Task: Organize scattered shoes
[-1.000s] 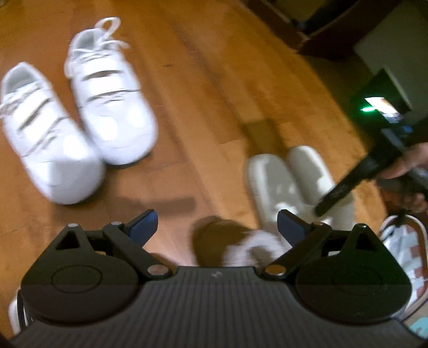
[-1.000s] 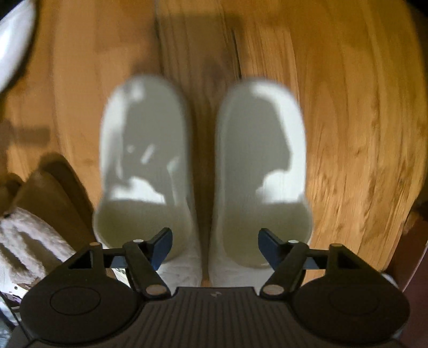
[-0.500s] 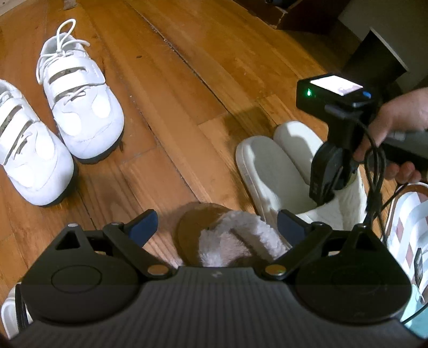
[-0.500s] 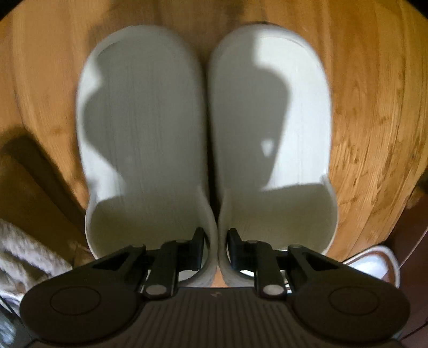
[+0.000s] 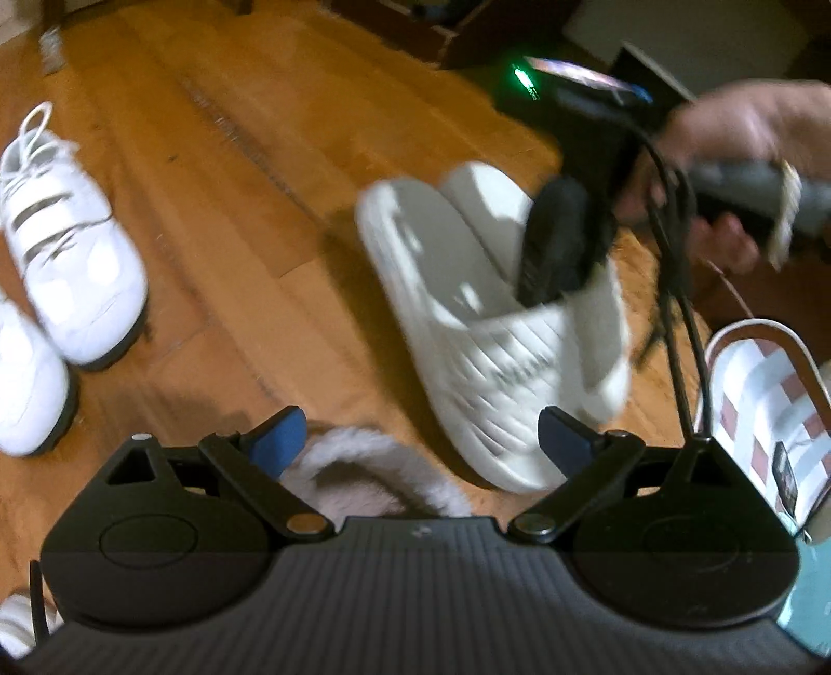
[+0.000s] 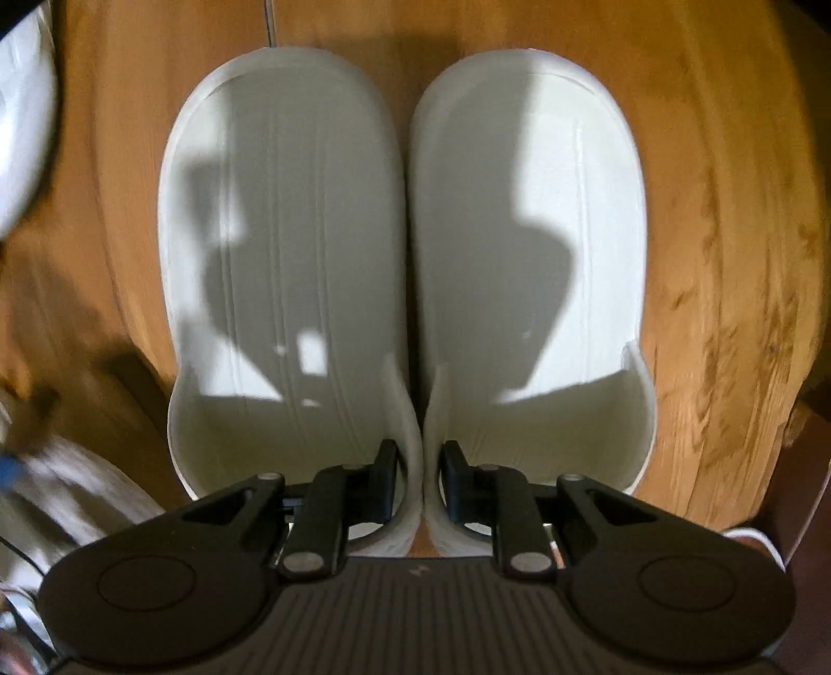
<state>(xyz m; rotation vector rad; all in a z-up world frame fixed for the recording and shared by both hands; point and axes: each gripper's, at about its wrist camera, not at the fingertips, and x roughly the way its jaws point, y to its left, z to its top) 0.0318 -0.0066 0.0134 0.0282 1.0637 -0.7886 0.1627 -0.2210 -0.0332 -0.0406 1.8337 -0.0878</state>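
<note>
A pair of white slides (image 6: 280, 233) hangs side by side, heels tilted up off the wooden floor. My right gripper (image 6: 420, 457) is shut on their two inner strap walls, pinching them together. In the left wrist view the same slides (image 5: 467, 337) are blurred and lifted, with the right gripper (image 5: 555, 249) reaching into them and a person's hand (image 5: 737, 135) on its handle. My left gripper (image 5: 420, 441) stands open just above a brown slipper with pale fluffy lining (image 5: 363, 477), not touching it.
Two white strapped sneakers (image 5: 67, 249) lie together at the left on the wooden floor (image 5: 249, 207). A checked white and brown shoe (image 5: 768, 405) sits at the right edge. Dark furniture (image 5: 415, 26) stands at the back.
My right gripper went from open over the slides to shut on their inner straps, then raised them. The left gripper slid over the fluffy slipper, which now sits lower in its view.
</note>
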